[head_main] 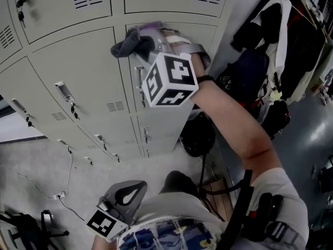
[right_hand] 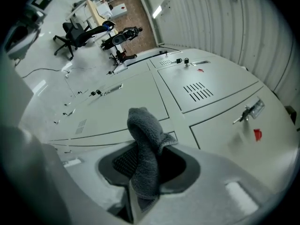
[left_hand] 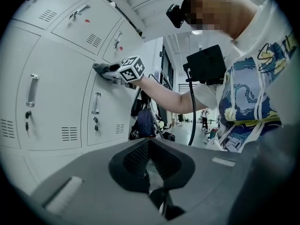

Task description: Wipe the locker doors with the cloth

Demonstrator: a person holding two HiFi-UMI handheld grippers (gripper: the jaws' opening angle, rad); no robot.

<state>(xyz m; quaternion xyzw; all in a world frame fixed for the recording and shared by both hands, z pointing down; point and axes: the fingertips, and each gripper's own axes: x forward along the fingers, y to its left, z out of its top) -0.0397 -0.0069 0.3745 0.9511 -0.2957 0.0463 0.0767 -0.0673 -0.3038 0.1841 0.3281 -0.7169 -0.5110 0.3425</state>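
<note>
My right gripper [head_main: 141, 45] is shut on a grey cloth [head_main: 127, 45] and holds it against a pale grey locker door [head_main: 78, 82], near the door's top edge. In the right gripper view the cloth [right_hand: 145, 139] stands folded up out of the jaws, with the locker doors [right_hand: 206, 86] close behind it. My left gripper [head_main: 124, 198] hangs low by my body, away from the lockers; its jaws look shut with nothing in them [left_hand: 151, 170]. From the left gripper view the cloth [left_hand: 101, 68] sits pressed on a door beside the right gripper's marker cube [left_hand: 132, 69].
Locker handles with keys [head_main: 65, 91] stick out from the doors. Jackets hang on a rack [head_main: 281, 46] at the right, with a dark round bag [head_main: 197, 134] on the floor below. A cable and socket [head_main: 58, 195] lie on the floor; an office chair [right_hand: 77, 34] stands further off.
</note>
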